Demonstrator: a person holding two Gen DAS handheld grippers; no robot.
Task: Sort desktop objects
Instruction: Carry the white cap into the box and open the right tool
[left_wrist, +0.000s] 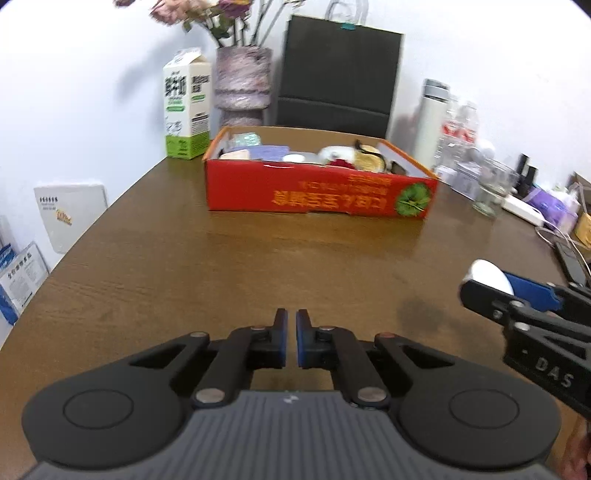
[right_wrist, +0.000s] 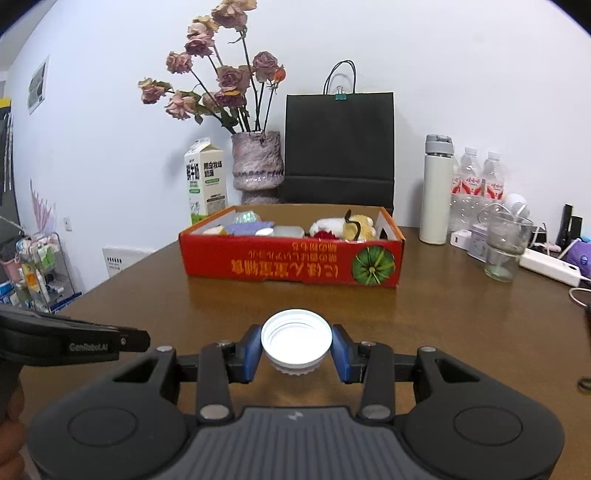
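A white screw cap (right_wrist: 296, 341), open side up, sits between the blue pads of my right gripper (right_wrist: 296, 349), which is shut on it above the brown table (right_wrist: 461, 332). Seen from the left wrist, the same cap (left_wrist: 489, 275) shows at the right edge, gripped in the right gripper (left_wrist: 495, 288). My left gripper (left_wrist: 291, 332) is shut with nothing between its pads, low over the table (left_wrist: 221, 266). A red cardboard box (right_wrist: 291, 264) stands ahead, holding a plush toy, packets and small items; in the left wrist view the box (left_wrist: 317, 194) lies at mid-table.
Behind the box stand a milk carton (right_wrist: 205, 181), a vase of dried roses (right_wrist: 257, 164) and a black paper bag (right_wrist: 339, 147). At the right are a white flask (right_wrist: 437, 190), water bottles (right_wrist: 478, 184), a glass jar (right_wrist: 504, 245) and a power strip (right_wrist: 550, 267).
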